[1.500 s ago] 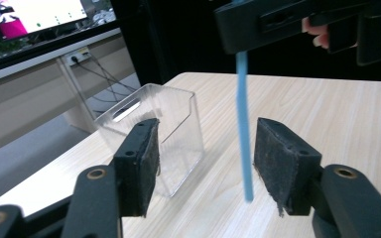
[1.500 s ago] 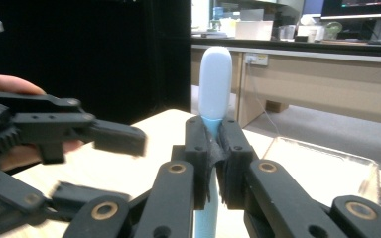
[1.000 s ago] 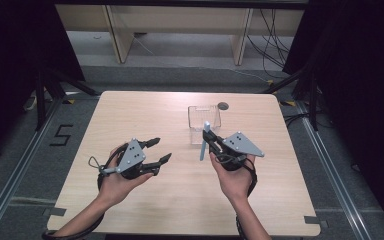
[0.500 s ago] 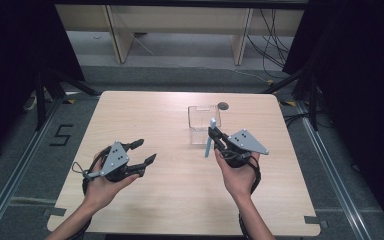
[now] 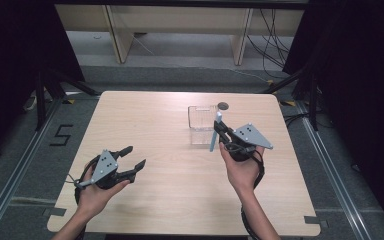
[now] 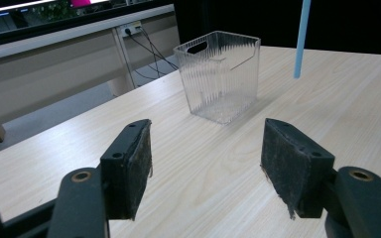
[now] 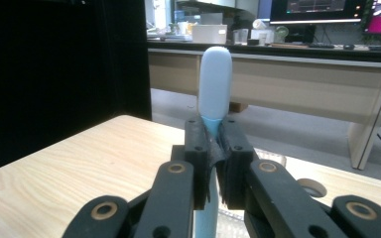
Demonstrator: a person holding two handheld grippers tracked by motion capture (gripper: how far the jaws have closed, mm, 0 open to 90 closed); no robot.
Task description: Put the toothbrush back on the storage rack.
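My right gripper is shut on a thin light-blue stick with a pale rounded top, and holds it nearly upright just right of a clear ribbed plastic box. In the right gripper view the jaws pinch the blue stick below its rounded end. My left gripper stands open low over the near left of the table, with nothing between its pads. It faces the clear box, and the lower end of the stick hangs at the upper right.
The light wooden table has rounded corners. A small dark round thing lies behind the box, near the far edge. Beyond the table stand desk legs and cables on the floor; dark curtains flank both sides.
My left hand has moved left and toward the near edge, sinking closer to the table. The right hand with the stick has hardly shifted.
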